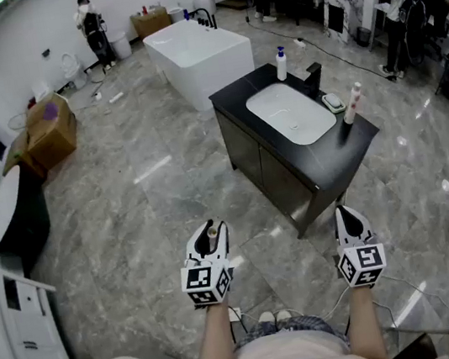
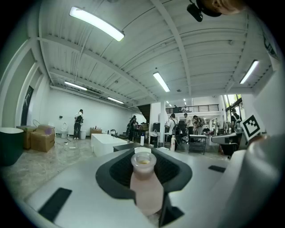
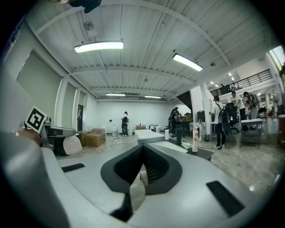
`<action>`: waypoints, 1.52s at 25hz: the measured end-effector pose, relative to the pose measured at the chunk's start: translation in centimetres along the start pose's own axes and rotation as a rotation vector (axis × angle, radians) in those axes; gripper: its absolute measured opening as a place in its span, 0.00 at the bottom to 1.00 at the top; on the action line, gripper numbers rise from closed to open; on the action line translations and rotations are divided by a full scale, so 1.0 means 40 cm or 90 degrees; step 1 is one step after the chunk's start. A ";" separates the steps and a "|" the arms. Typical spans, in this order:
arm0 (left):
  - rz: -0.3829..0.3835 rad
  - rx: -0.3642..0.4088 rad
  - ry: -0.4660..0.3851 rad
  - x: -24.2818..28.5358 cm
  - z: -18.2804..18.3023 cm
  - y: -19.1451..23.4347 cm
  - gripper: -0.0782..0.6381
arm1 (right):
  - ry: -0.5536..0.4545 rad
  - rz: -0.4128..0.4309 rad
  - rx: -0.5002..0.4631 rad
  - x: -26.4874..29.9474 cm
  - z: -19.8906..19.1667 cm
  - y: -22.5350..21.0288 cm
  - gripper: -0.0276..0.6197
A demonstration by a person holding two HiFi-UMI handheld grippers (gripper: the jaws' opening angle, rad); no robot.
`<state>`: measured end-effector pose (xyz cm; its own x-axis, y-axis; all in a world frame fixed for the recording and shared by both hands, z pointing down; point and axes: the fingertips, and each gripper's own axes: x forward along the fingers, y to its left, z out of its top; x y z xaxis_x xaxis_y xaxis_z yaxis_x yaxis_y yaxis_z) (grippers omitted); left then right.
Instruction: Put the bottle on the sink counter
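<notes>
A small pale pink bottle [image 1: 211, 236] [image 2: 145, 185] with an open mouth stands upright between the jaws of my left gripper [image 1: 211, 229] [image 2: 144, 161], which is shut on it. My right gripper [image 1: 347, 217] [image 3: 142, 153] is level with it on the right, shut and holding nothing. Both hang over the marble floor, short of the black sink counter [image 1: 346, 154], which stands ahead and to the right with a white basin [image 1: 290, 114] set in it. In the right gripper view the counter [image 3: 213, 152] lies ahead to the right.
On the counter stand a black faucet [image 1: 313, 78], a white pump bottle [image 1: 280, 64], a soap dish [image 1: 333, 102] and a tall white bottle [image 1: 352, 103]. A white bathtub [image 1: 199, 55] stands behind it. Cardboard boxes [image 1: 50, 131] sit far left, a white machine [image 1: 11, 329] near left. Several people stand at the back.
</notes>
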<state>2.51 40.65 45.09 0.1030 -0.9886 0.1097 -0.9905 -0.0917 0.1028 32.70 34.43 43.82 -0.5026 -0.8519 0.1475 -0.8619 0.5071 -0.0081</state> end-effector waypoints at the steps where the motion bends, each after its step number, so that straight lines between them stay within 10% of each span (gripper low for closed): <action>1: -0.002 0.000 -0.001 0.002 0.000 0.003 0.30 | -0.002 0.000 0.000 0.003 0.002 0.003 0.06; 38: -0.029 0.000 0.004 0.233 -0.022 0.225 0.30 | -0.031 -0.032 0.032 0.315 -0.003 0.062 0.07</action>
<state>-5.35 30.72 47.90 0.1483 -0.9827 0.1107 -0.9847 -0.1364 0.1081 24.23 24.96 45.77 -0.4598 -0.8822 0.1015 -0.8880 0.4568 -0.0522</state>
